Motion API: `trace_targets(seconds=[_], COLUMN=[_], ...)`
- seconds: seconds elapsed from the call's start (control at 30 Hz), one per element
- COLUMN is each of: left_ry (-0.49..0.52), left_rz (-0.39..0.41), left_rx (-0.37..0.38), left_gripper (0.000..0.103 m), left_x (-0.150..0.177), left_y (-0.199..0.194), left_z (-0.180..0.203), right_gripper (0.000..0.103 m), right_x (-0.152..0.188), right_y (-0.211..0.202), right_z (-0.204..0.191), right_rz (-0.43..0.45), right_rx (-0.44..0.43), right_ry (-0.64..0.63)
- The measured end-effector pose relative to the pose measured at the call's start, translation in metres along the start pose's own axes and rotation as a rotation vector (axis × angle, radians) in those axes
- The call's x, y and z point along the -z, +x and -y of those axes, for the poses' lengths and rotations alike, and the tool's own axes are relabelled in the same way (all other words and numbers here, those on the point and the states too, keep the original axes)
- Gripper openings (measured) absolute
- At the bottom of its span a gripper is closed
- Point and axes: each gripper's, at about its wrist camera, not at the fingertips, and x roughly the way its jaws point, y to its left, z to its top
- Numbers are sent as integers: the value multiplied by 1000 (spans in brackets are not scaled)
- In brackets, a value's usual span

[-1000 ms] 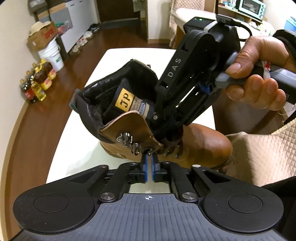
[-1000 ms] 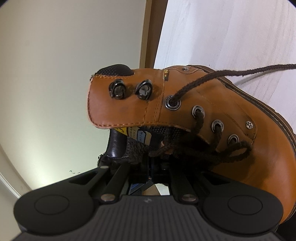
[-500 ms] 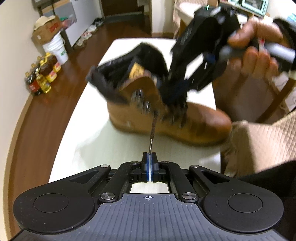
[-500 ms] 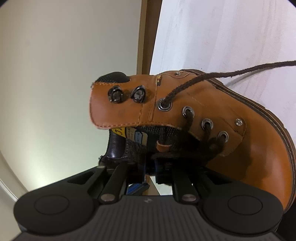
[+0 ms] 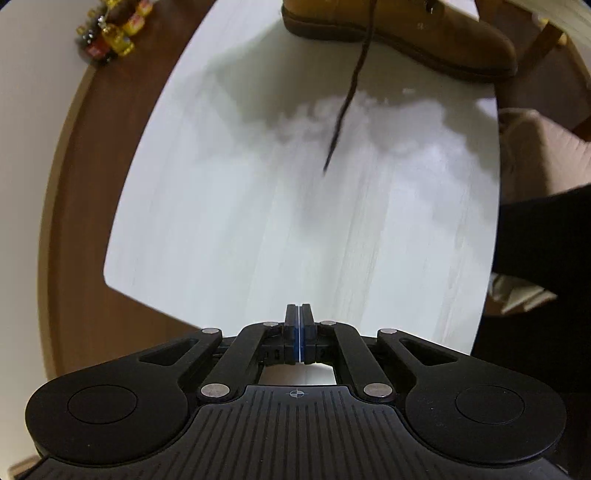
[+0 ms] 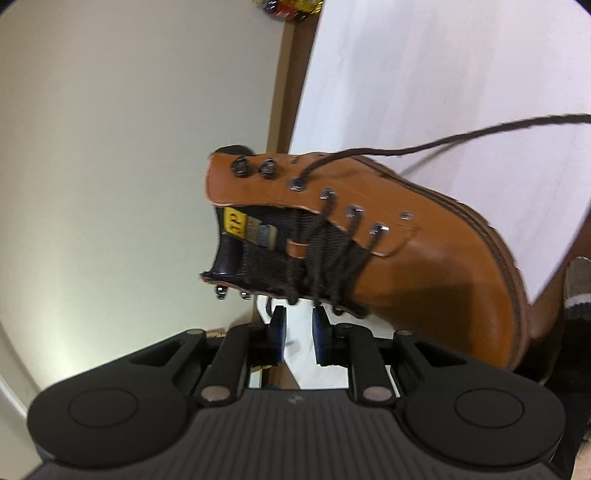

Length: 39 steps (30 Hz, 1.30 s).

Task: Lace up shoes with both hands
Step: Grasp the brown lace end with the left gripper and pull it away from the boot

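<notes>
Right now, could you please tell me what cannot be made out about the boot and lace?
- Left wrist view: boot is cut off by the top edge, so its eyelets are unseen.
- Left wrist view: lace has its tip smeared by motion blur, so where it ends is unclear.
- Right wrist view: the lace's far end is cut off by the right edge.
- Right wrist view: tongue label is too blurred to read.

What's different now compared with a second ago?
The left gripper, jaws shut, has pulled back from the boot. The lace it drew out now ends short of its tips, apparently let go. The right gripper, shut in the lacing before, is opening with nothing between its pads. The boot stays on the white table.
</notes>
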Motion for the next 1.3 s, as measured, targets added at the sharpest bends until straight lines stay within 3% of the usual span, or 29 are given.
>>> trace_targets(seconds=[0.13,0.23,0.4,0.63,0.7,0.73,0.8,0.83,0.93,0.97,1.1,1.2,1.27,1.3], left_ry=[-52,0,122,154,121,110,108,109,84,62,-16,-16,-26,-33], left_rz=[259,422,516,536,522,523,500,481,377,339,309,297,285,281], left_rx=[80,94,61,15,13,22,24,21,8,7,-14,-43,-41,-38], left_gripper=[11,14,15,15,4,4,3,2,2,2,2,2,2,2], left_x=[-37,-76,-115,-131,-133,-133,-129,-126,-104,-96,-90,-93,-91,-88], left_y=[-28,-37,-22,-9,-9,-9,-13,-14,-7,-3,-11,-14,-12,-13], left_z=[1,13,41,53,50,48,47,47,44,41,37,41,43,43], right_gripper=[23,25,25,25,25,26,26,27,27,27,27,25,12,2], right_x=[-1,1,6,-3,-7,-7,-9,-11,-9,-7,0,0,3,-1], right_y=[-11,-12,-4,-3,-1,1,10,9,28,32,53,62,68,69], right_z=[12,-4,-25,-25,-22,-24,-32,-31,-41,-41,-37,-33,-27,-25], right_rz=[37,42,29,-6,-14,-21,-31,-31,-50,-57,-73,-89,-104,-121], right_rx=[60,155,314,451,476,494,558,564,650,657,656,629,620,620], right_ry=[-88,-223,-447,-610,-669,-706,-893,-911,-1277,-1344,-1717,-1842,-1940,-1924])
